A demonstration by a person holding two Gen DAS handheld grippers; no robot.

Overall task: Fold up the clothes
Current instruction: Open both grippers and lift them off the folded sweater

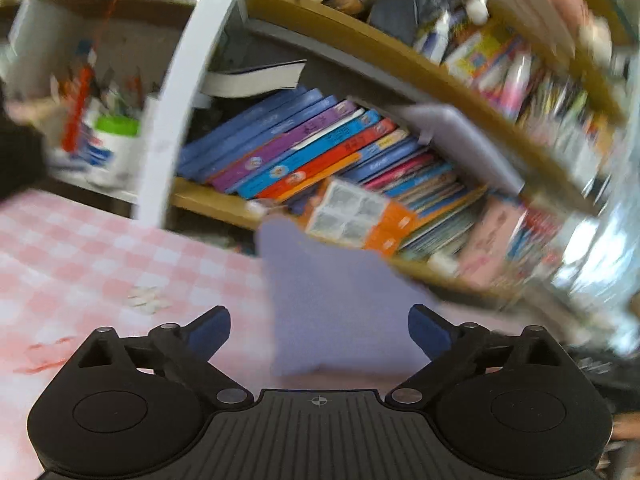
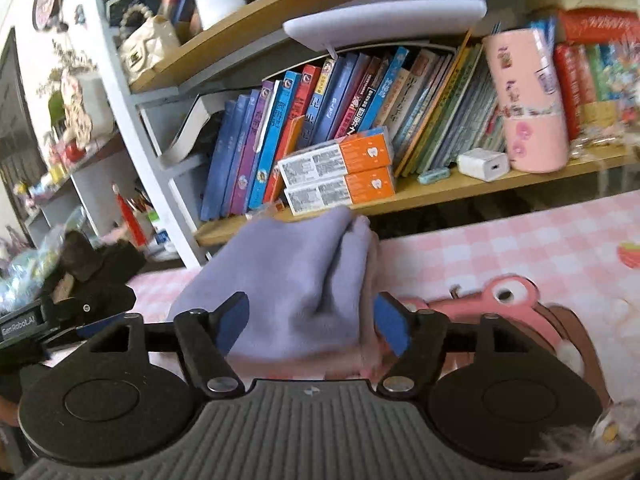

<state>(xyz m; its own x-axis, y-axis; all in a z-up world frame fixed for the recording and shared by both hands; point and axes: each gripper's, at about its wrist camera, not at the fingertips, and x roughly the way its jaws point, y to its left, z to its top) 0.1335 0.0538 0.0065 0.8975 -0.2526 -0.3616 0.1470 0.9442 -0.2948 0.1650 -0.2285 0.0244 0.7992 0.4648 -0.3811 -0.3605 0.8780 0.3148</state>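
Left wrist view, my left gripper (image 1: 319,330) spread wide, lavender garment (image 1: 336,300) lying just ahead between its fingers on the pink checked cloth (image 1: 100,252), untouched; right wrist view, my right gripper (image 2: 311,326) parted, folded garment (image 2: 292,276) between its pads, right pad (image 2: 392,330) grazing its edge, not clamped.

Black hand-held gripper (image 1: 319,332), seemingly blue-padded fingertips (image 1: 430,334)

We see the left gripper (image 1: 319,330) tilted slightly downward, jaws spread wide, blue pads (image 1: 211,330) clear of any contact. The right gripper (image 2: 312,326) is pitched likewise, jaws partly apart; whether its pads (image 2: 392,328) press on anything we cannot tell. Neither hand shows
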